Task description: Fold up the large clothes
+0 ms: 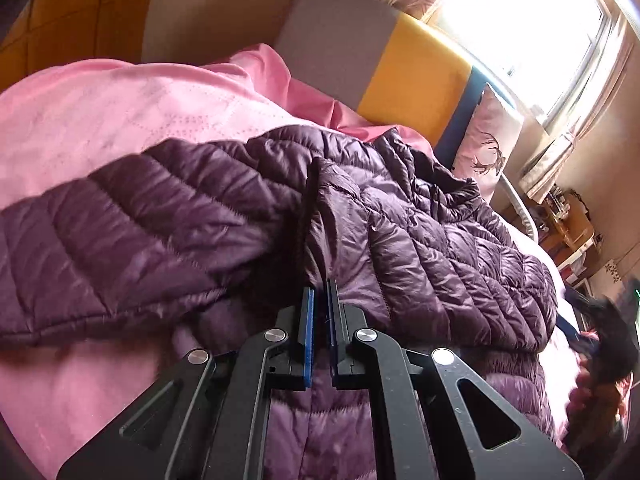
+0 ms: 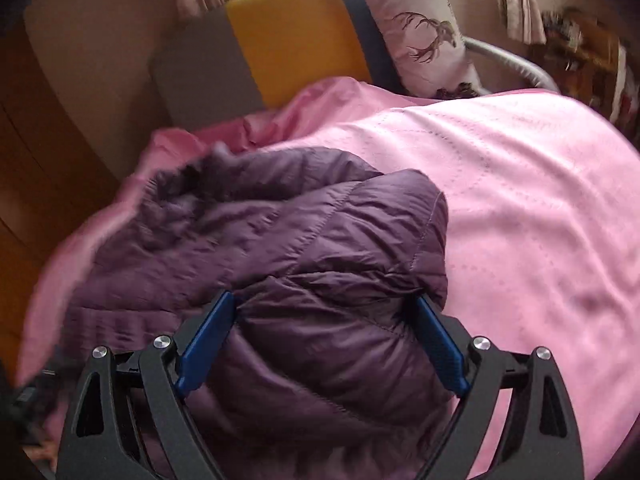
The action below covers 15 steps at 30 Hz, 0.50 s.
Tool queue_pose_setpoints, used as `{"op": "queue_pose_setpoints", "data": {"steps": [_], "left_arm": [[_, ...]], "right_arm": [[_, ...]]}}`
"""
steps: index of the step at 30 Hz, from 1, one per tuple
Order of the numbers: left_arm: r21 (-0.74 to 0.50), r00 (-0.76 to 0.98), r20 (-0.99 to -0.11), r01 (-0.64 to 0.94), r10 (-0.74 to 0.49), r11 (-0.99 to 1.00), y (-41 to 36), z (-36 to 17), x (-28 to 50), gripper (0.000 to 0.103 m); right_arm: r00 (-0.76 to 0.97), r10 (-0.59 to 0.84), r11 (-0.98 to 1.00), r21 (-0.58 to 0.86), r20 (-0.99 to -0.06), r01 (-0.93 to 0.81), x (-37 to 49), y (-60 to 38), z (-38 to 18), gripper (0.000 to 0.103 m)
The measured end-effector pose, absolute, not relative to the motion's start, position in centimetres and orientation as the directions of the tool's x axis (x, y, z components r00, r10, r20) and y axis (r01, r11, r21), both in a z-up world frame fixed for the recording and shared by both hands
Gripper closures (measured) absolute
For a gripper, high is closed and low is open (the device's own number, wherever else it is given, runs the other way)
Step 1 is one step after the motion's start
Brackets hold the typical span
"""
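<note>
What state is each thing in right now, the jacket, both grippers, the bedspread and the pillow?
Purple jacket: lying rumpled on the bed, partly folded.
Left gripper: jaws shut on a jacket fold.
Right gripper: jaws open, straddling a puffy jacket part.
Pink bedspread: spread, wrinkled.
Deer pillow: propped against the headboard.

Pink bedspread (image 2: 520, 200), deer-print pillow (image 2: 420, 28), headboard (image 2: 296, 32).

Jacket (image 1: 400, 220) on bedspread (image 1: 100, 120), pillow (image 1: 486, 140) behind against headboard (image 1: 416, 76).
</note>
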<state>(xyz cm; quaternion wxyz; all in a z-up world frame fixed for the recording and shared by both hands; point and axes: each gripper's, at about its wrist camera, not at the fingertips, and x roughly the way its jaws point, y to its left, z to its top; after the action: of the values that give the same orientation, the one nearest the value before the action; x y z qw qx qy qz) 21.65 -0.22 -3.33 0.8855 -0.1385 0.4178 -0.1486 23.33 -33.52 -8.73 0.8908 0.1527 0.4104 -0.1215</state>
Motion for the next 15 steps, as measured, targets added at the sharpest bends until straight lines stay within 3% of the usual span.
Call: {"op": "queue_pose_setpoints", "data": {"steps": [1, 4, 6, 10, 12, 15], "left_arm": [[-0.369, 0.611, -0.695, 0.148, -0.379, 0.917, -0.1, -3.3, 21.6, 0.098], [-0.381, 0.608, -0.685, 0.171, -0.402, 0.909, -0.7, -2.9, 22.6, 0.098], [-0.293, 0.61, -0.707, 0.209, -0.358, 0.933, -2.9, -2.8, 23.4, 0.098], [-0.241, 0.581, -0.754, 0.188, -0.306, 0.952, -4.3, -4.4, 25.2, 0.098], [-0.282, 0.572, -0.756, 0.156, -0.319, 0.947, -3.6, -4.5, 25.2, 0.098], [-0.25, 0.652, -0.717, 0.092, -0.248, 0.964, -2.2, -2.8, 23.7, 0.063]], "right_arm": [[0.569, -0.167, 0.917, 0.086, -0.805, 0.39, 24.7, -33.4, -10.3, 0.015], [0.525, -0.238, 0.879, 0.049, -0.817, 0.474, 25.7, -34.0, -12.9, 0.011], [0.532, -0.262, 0.879, 0.029, -0.805, 0.476, 25.7, -33.6, -13.2, 0.011], [0.549, -0.234, 0.881, 0.063, -0.802, 0.468, 25.3, -34.0, -13.4, 0.01], [0.553, -0.216, 0.887, 0.076, -0.805, 0.456, 25.1, -34.2, -13.0, 0.008], [0.559, -0.235, 0.896, 0.045, -0.795, 0.441, 23.5, -33.8, -10.8, 0.008]]}}
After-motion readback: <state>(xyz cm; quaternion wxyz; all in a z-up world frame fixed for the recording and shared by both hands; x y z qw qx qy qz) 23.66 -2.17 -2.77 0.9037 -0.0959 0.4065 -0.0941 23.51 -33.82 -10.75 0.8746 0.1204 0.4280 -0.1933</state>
